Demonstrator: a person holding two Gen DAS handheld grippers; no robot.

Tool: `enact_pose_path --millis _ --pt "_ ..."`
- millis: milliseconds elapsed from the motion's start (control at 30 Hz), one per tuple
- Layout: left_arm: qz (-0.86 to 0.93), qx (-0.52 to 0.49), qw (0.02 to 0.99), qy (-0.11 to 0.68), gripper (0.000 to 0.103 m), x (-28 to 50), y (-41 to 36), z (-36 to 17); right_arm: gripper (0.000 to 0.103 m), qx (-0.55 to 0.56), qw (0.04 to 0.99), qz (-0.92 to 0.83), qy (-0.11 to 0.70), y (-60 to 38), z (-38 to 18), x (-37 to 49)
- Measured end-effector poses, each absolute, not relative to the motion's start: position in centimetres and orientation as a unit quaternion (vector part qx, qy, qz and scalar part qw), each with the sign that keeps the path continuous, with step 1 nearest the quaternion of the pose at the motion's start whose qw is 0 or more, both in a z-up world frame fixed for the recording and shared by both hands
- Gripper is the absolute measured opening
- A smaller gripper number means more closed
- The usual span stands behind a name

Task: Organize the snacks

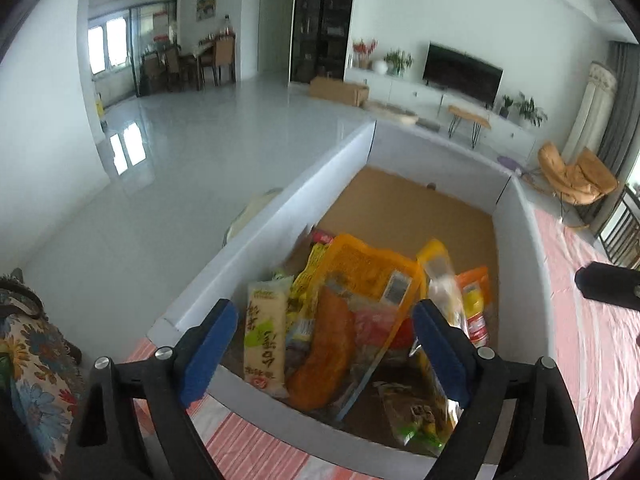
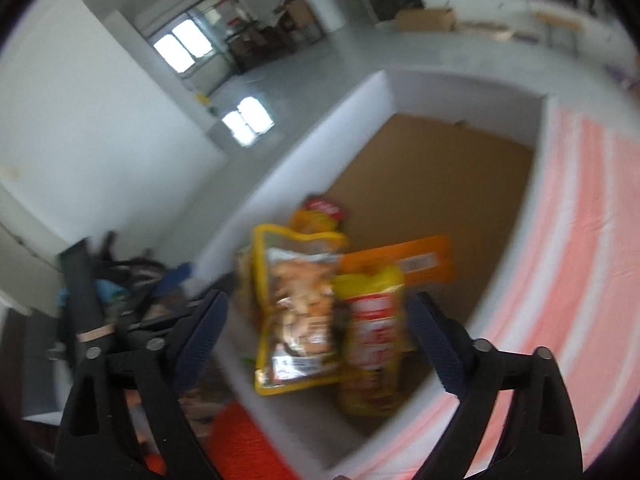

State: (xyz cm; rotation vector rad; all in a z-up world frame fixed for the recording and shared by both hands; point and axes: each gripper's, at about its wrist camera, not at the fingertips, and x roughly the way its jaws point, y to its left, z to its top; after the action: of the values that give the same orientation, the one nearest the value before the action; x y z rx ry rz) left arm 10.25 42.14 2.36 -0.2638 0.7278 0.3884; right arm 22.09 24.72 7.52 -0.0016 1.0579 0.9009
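A white box [image 1: 256, 248] with a brown cardboard floor holds several snack packets at its near end. An orange-edged clear pack [image 1: 360, 300] lies on top, with a cream packet [image 1: 266, 336] to its left and a green-and-brown packet [image 1: 416, 412] in front. My left gripper [image 1: 324, 344] is open and empty above the pile. In the blurred right wrist view, the box [image 2: 304, 148] holds a yellow-edged nut packet [image 2: 296, 312] and a yellow-and-red packet [image 2: 372, 344]. My right gripper [image 2: 316, 332] is open above them, holding nothing.
The box sits on a pink striped cloth [image 1: 592, 344]. A flower-patterned cushion [image 1: 36, 364] lies at the left. Part of the other gripper [image 1: 608, 286] shows at the right edge. Beyond is a tiled floor, a TV and an orange chair [image 1: 576, 176].
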Motion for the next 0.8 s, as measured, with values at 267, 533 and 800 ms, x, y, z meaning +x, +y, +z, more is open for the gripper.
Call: enact_pose_path --millis 267,533,800 --pt "0.258 -0.056 0.91 0.318 0.103 9.9 38.6 6.1 0.097 -0.061 0.813 0.384 0.433 22.0 11.0 21.7" --pt "0.273 -0.066 0.898 0.339 0.103 9.4 38.4 6.3 0.097 -0.067 0.814 0.386 0.429 21.8 11.6 20.2" --pt "0.291 -0.07 0.888 0.349 0.103 8.8 39.0 6.5 0.097 -0.091 0.812 0.387 0.428 22.5 11.8 19.2"
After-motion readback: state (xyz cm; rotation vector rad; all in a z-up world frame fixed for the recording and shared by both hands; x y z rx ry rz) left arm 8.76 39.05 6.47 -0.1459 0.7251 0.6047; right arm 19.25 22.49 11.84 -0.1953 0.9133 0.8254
